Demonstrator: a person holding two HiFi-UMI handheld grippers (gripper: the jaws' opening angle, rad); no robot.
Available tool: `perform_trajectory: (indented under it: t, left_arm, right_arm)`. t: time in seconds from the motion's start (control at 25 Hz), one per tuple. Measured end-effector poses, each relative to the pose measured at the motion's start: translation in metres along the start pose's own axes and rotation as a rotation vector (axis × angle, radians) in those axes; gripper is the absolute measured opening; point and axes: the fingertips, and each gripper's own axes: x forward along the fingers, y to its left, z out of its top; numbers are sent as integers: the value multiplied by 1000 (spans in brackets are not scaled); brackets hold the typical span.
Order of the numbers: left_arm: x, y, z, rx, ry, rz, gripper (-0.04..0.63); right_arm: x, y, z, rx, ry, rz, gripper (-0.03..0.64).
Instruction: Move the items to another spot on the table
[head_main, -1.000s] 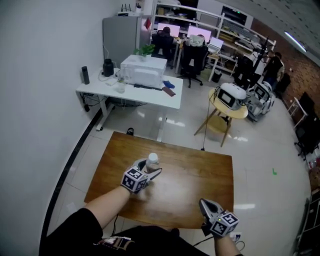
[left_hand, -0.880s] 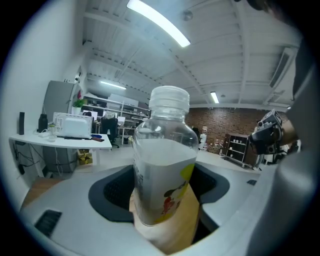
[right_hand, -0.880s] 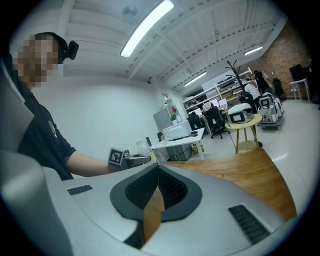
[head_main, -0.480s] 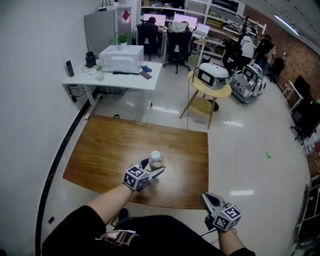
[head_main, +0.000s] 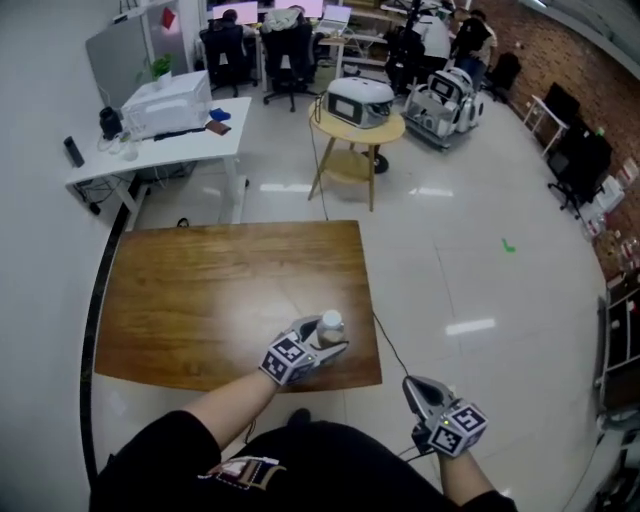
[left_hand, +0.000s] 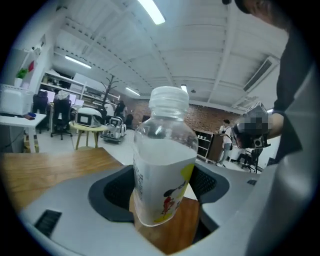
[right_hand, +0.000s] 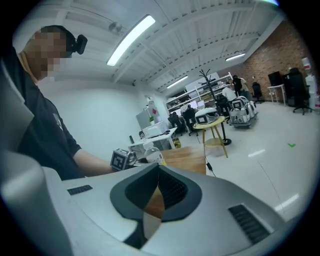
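Observation:
A clear plastic bottle (head_main: 330, 326) with a white cap and a yellow-marked label stands upright near the near right corner of the wooden table (head_main: 200, 290). My left gripper (head_main: 323, 342) has its jaws round the bottle's lower half, pads against both sides. In the left gripper view the bottle (left_hand: 162, 165) fills the gap between the dark pads (left_hand: 112, 192). My right gripper (head_main: 417, 390) hangs off the table's right side, near the person's body, jaws together and empty. The right gripper view shows the bottle (right_hand: 151, 155) and the left gripper's marker cube (right_hand: 120, 160) beyond its shut jaws.
Right of the table is bare tiled floor with a thin cable (head_main: 393, 350) running across it. A round yellow side table (head_main: 357, 130) with a white device stands behind. A white desk (head_main: 160, 145) with a box sits at the back left. People and machines are far back.
The left gripper and the bottle have travelled together from the table's near middle toward its near right corner. The head view has swung right. The right gripper stays low and shut.

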Motion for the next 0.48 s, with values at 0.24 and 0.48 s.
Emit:
perform_trajectory:
  t: [0.24,0.48]
  left_arm:
    - [54,-57,-44,47,98,-177,339]
    - [86,-93,-84,87,180,-189,339]
  right_arm:
    - [-38,-19,-18,57,-31,-123,-9]
    - [-78,-33,-39,95,-3,-133,-9]
